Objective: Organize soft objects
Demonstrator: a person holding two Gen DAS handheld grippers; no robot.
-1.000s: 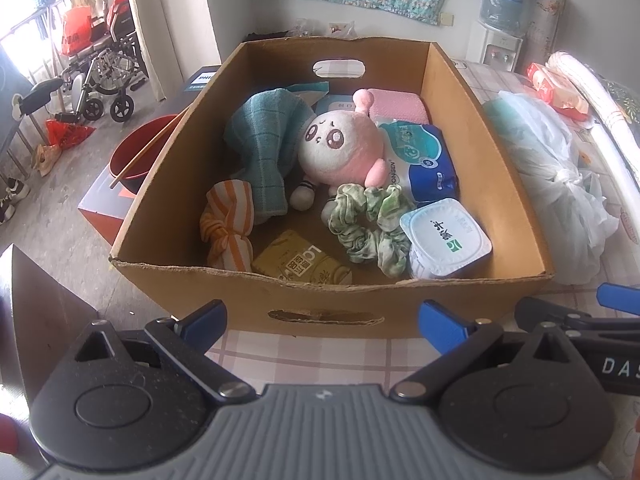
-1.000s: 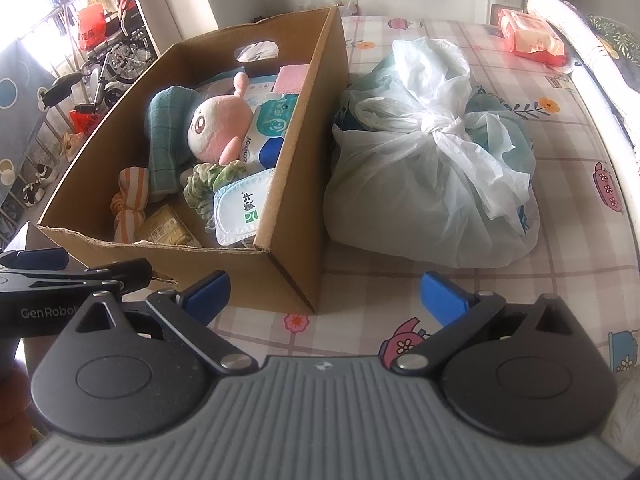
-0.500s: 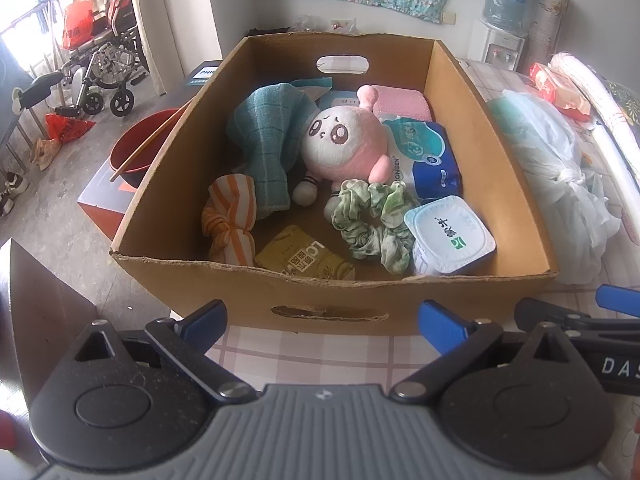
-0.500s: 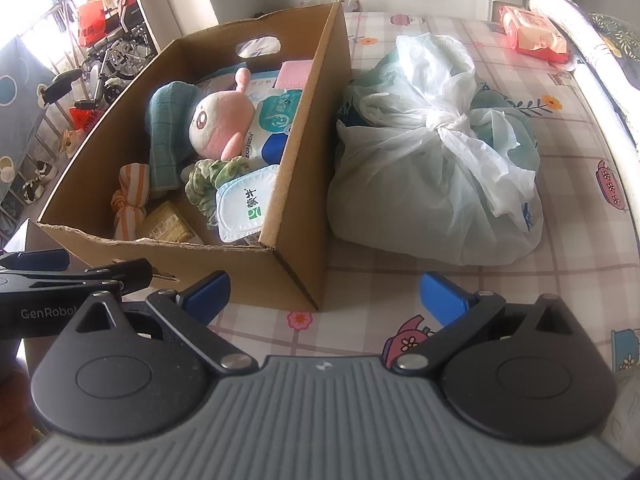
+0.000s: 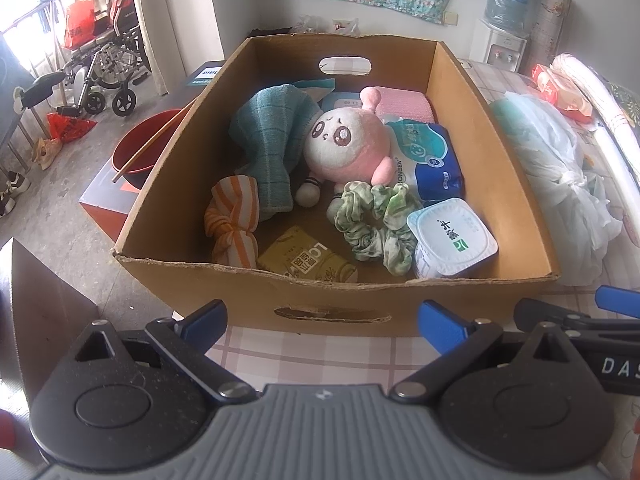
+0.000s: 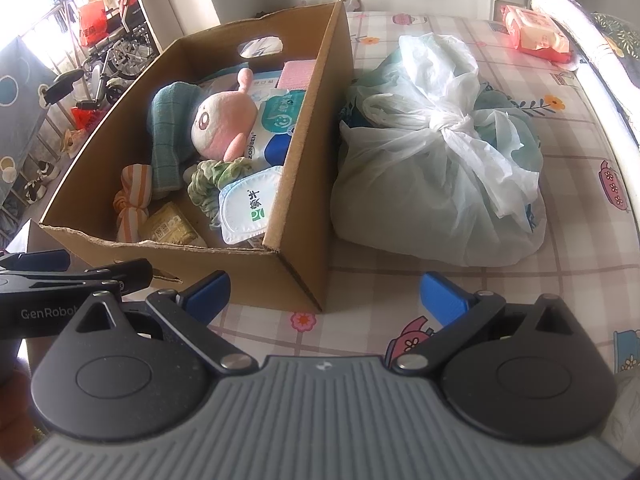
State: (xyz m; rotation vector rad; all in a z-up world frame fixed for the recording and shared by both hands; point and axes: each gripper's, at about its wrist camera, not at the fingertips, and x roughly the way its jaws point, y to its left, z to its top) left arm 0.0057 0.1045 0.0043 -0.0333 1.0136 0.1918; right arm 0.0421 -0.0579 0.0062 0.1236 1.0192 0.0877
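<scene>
Before cardboard box (image 5: 472, 300) near edge: both grippers' fingers (image 5: 204, 318) (image 6: 442, 296) spread, empty; tied bag (image 6: 436, 184) touching right wall.

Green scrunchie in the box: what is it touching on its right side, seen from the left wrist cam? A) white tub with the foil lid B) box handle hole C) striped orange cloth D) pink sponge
A: the green scrunchie lies against the white tub near the front right corner of the cardboard box; the striped orange cloth sits apart to its left, and the pink sponge is at the back.
</scene>
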